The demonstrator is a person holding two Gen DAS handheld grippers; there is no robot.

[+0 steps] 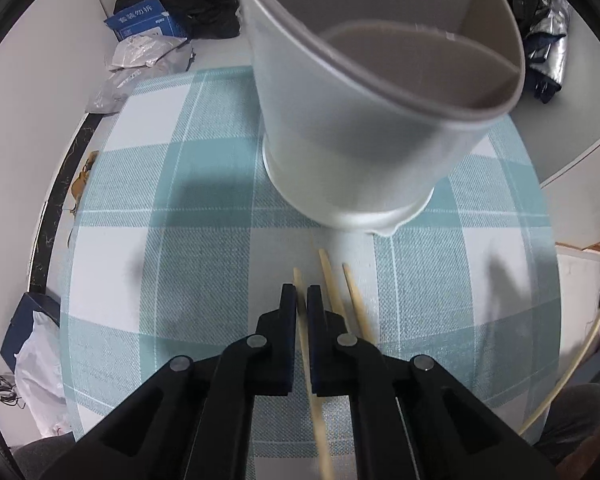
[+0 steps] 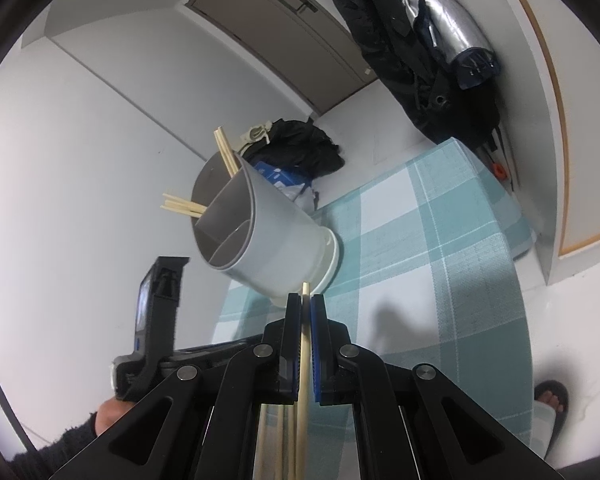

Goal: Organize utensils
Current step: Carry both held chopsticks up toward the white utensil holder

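Observation:
A white divided utensil holder stands on the teal checked cloth; in the right wrist view the holder has several wooden chopsticks sticking out of its far compartments. My left gripper is shut on one wooden chopstick, low over the cloth just in front of the holder. Two more chopsticks lie on the cloth right beside it. My right gripper is shut on a chopstick and is raised above the table, pointing toward the holder's base.
Black bags, a blue box and plastic packets sit beyond the table's far edge. A dark coat and a silver umbrella hang at the right. The left gripper's body shows left of the holder.

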